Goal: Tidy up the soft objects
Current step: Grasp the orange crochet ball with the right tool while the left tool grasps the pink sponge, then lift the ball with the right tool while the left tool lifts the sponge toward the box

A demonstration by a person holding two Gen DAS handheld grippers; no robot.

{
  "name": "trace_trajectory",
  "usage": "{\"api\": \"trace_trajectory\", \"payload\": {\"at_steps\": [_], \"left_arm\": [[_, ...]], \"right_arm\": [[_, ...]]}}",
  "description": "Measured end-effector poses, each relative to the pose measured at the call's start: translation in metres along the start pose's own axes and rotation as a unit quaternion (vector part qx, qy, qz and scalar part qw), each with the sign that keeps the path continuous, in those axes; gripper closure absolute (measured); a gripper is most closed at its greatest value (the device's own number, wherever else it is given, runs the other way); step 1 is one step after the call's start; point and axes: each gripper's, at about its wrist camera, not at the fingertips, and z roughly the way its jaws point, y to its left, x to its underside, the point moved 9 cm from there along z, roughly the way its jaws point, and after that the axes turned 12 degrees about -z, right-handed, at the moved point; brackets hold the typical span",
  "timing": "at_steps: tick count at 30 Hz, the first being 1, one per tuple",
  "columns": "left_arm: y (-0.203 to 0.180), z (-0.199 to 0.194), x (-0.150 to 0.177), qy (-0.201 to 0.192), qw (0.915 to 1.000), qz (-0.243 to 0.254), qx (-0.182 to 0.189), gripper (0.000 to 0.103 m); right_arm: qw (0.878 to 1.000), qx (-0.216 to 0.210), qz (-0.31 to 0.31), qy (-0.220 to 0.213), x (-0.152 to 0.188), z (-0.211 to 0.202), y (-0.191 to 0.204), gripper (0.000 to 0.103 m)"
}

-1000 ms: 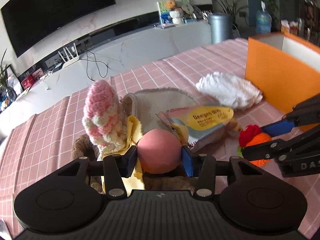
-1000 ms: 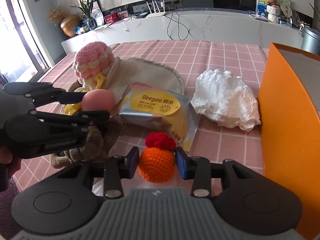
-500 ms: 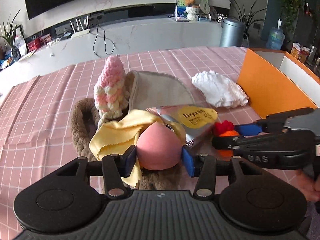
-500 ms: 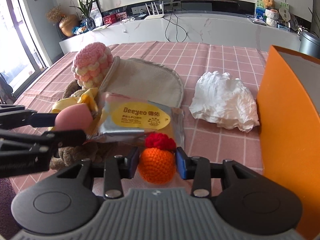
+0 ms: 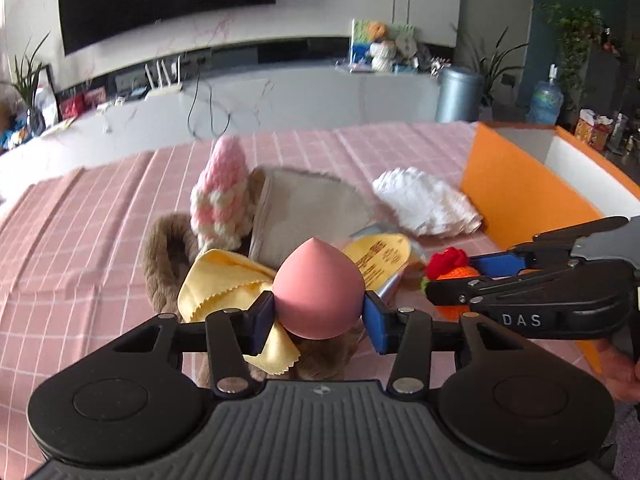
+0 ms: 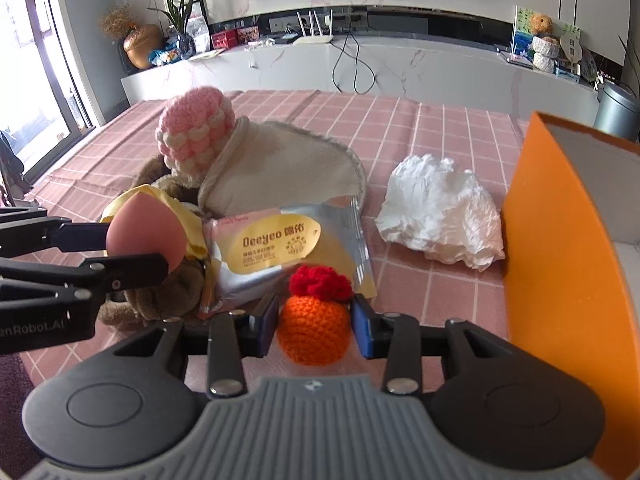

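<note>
My left gripper is shut on a pink teardrop sponge and holds it above the pile; it also shows in the right wrist view. My right gripper is shut on an orange crochet ball with a red top, seen from the left wrist view too. On the pink checked tablecloth lie a pink-and-white crochet piece, a beige cloth pad, a yellow cloth, a brown plush and a silver wipes packet.
An orange box with a white inside stands at the right, close to my right gripper. A crumpled white tissue lies between the pile and the box. A white counter runs behind the table.
My left gripper has lifted the pink sponge up off the pile and tilted level. My right gripper has risen a little with the orange ball held.
</note>
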Motion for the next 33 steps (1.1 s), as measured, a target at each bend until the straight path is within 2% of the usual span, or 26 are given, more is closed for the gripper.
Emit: {"api": "trace_trajectory", "payload": {"at_steps": [4, 6, 8, 11, 16, 19, 21, 24, 26, 28, 30, 33], "left_arm": [[-0.014, -0.012, -0.009, -0.028, 0.9995, 0.003, 0.018, 0.049], [-0.019, -0.011, -0.009, -0.030, 0.9993, 0.023, 0.007, 0.048], [-0.021, 0.000, -0.002, 0.000, 0.9995, 0.031, -0.002, 0.047], [-0.028, 0.007, 0.015, 0.028, 0.9989, 0.011, 0.036, 0.047], [-0.058, 0.012, 0.049, 0.035, 0.9939, 0.096, 0.043, 0.044], [-0.067, 0.025, 0.067, 0.058, 0.9903, 0.114, 0.054, 0.040], [-0.068, 0.028, 0.072, 0.051, 0.9905, 0.119, 0.046, 0.032], [-0.073, 0.020, 0.067, 0.011, 0.9882, 0.148, 0.039, 0.022], [-0.079, 0.017, 0.065, -0.002, 0.9857, 0.162, 0.047, 0.019], [-0.084, 0.022, 0.065, 0.010, 0.9839, 0.170, 0.053, 0.020], [-0.085, 0.032, 0.067, 0.031, 0.9822, 0.180, 0.045, 0.033], [-0.084, 0.040, 0.067, 0.039, 0.9820, 0.180, 0.042, 0.044]], "right_arm": [[1.000, 0.001, 0.000, -0.018, -0.009, -0.019, -0.005, 0.064], [1.000, 0.007, -0.002, -0.024, -0.012, -0.027, -0.009, 0.064], [1.000, 0.010, -0.003, -0.021, -0.010, -0.030, -0.011, 0.064], [1.000, 0.006, -0.005, -0.013, -0.001, -0.031, -0.007, 0.064], [1.000, 0.018, -0.005, 0.002, 0.020, -0.032, -0.006, 0.064], [1.000, 0.010, 0.003, 0.017, 0.032, -0.028, -0.007, 0.064], [1.000, 0.008, 0.008, 0.025, 0.039, -0.024, -0.008, 0.064], [0.999, 0.008, 0.014, 0.030, 0.045, -0.022, -0.011, 0.064], [1.000, 0.006, 0.015, 0.026, 0.043, -0.023, -0.011, 0.064], [1.000, 0.004, 0.015, 0.021, 0.039, -0.026, -0.011, 0.064], [1.000, 0.006, 0.013, 0.020, 0.038, -0.027, -0.012, 0.064], [1.000, 0.009, 0.011, 0.021, 0.038, -0.028, -0.013, 0.064]]}}
